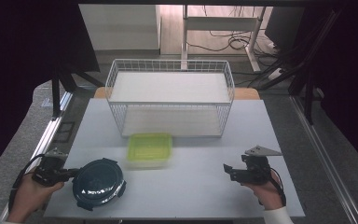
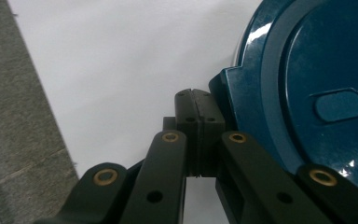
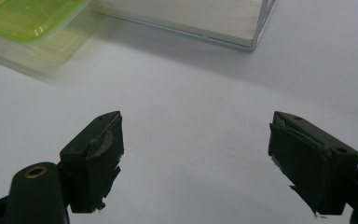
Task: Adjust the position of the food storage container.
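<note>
A round dark blue lidded container (image 1: 99, 183) (image 2: 317, 70) sits at the front left of the white table (image 1: 191, 191). My left gripper (image 1: 72, 174) (image 2: 196, 108) is shut, its pads pressed flat together with nothing visible between them, and it rests against the container's left side latch (image 2: 226, 88). A green translucent rectangular container (image 1: 149, 149) (image 3: 28, 18) lies near the table's middle, in front of the basket. At the front right, my right gripper (image 1: 227, 170) (image 3: 196, 158) hovers open over bare table with nothing between its fingers.
A white wire basket (image 1: 170, 100) with a pale board inside stands at the back middle; its front corner (image 3: 251, 42) shows in the right gripper view. Grey floor (image 2: 14, 116) lies beyond the table's left edge. Dark curtains and stands flank both sides.
</note>
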The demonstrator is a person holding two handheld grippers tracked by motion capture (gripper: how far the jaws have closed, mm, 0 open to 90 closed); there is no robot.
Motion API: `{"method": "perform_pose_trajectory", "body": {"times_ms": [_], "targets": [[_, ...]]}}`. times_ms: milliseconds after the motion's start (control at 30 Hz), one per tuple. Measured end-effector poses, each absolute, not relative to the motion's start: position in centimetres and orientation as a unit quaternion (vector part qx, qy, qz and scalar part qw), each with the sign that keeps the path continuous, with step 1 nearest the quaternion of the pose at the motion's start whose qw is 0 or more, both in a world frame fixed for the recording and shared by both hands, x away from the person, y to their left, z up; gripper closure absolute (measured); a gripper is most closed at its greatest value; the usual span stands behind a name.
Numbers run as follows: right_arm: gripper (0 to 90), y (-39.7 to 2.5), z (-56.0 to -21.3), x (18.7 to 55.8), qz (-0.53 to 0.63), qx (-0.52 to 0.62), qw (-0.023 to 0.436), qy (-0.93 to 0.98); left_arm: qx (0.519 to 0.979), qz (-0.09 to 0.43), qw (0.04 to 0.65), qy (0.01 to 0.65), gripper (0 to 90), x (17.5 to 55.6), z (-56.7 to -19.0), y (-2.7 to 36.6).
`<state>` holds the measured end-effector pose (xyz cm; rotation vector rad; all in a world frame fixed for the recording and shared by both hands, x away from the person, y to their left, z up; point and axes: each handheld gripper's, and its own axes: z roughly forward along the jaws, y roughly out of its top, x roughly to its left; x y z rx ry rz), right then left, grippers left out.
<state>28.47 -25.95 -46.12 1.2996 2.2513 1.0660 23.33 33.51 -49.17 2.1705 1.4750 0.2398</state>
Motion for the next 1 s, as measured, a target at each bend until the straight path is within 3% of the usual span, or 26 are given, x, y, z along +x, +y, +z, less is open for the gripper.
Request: {"method": "perform_pose_trajectory", "body": {"times_ms": [1000], "targets": [[17.7, -25.8, -46.1, 28.4, 0.375, 0.453, 0.165, 0.792, 0.8, 0.074, 0.294, 0.517, 90.0, 21.1, -49.4, 28.5]]}}
